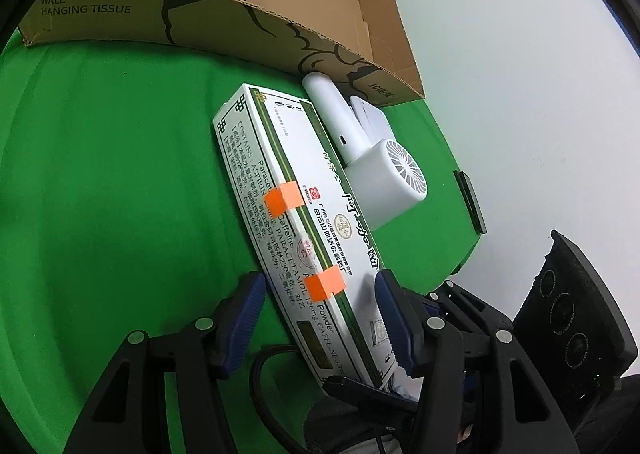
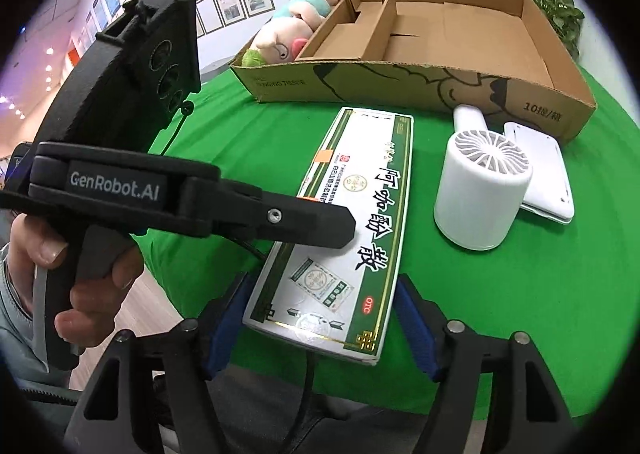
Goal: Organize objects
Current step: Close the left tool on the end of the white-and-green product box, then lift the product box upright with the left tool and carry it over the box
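A long white and green medicine box (image 1: pixel 304 221) (image 2: pixel 348 221) with orange tape lies on the green tablecloth. My left gripper (image 1: pixel 320 318) is open, its blue pads on either side of the box's near end. In the right wrist view the left gripper's body (image 2: pixel 192 197) reaches over the box from the left. My right gripper (image 2: pixel 324 330) is open, its pads astride the box's near end. A white handheld fan (image 1: pixel 384 177) (image 2: pixel 480 189) lies to the right of the box. A flat white device (image 2: pixel 540 173) lies beside the fan.
An open cardboard box (image 2: pixel 532 53) (image 1: pixel 280 37) stands behind, with a cardboard insert (image 2: pixel 352 21) and a plush pig (image 2: pixel 288 33) at its left end. A dark phone (image 1: pixel 470 199) lies at the table's right edge. Plants (image 2: pixel 556 9) stand behind the box.
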Demonstrator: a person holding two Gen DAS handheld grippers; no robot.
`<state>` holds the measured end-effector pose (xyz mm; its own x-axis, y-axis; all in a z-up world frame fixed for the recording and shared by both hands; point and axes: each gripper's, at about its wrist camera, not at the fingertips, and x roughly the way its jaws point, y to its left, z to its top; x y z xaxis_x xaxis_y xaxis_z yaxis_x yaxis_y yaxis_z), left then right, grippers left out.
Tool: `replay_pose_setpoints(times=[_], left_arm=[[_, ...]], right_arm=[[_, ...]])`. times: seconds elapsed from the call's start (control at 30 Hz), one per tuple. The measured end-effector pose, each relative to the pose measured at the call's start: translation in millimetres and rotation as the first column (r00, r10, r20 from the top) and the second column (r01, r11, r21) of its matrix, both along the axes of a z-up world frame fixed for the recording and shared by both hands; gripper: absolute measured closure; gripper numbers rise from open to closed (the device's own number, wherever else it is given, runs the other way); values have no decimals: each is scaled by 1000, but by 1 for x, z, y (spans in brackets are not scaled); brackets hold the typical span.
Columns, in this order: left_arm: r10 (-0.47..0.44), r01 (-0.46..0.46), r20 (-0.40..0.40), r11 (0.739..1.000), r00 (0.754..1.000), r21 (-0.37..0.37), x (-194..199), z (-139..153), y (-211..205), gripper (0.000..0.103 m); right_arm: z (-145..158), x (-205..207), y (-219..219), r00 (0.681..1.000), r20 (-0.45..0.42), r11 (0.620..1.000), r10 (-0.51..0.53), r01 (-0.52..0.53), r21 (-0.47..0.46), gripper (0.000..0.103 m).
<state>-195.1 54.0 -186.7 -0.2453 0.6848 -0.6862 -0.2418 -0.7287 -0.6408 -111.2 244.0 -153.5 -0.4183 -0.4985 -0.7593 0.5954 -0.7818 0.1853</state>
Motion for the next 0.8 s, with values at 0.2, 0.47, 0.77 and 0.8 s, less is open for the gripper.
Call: replay_pose_setpoints(times=[0.2,0.47,0.77,0.8], left_arm=[[6,-7,19,1000,1000,22,-3,-3,-1,48],[5,-5,-13,1000,1000,17,5,5,2,59],[-5,1,-205,1000,979,-19,5,65,10,64],[-8,2,-232,1000,973,-26,3,74,12,64]], right_arm=[[-2,-9,12,995,95,992,-12,24,-127,35],[-2,-10,11,992,126,981,-4,28,-193,36],[33,-9,1,996,-76,977,-38,21,-212,38],[40,-12,1,994,-100,974,-50,26,-224,38]])
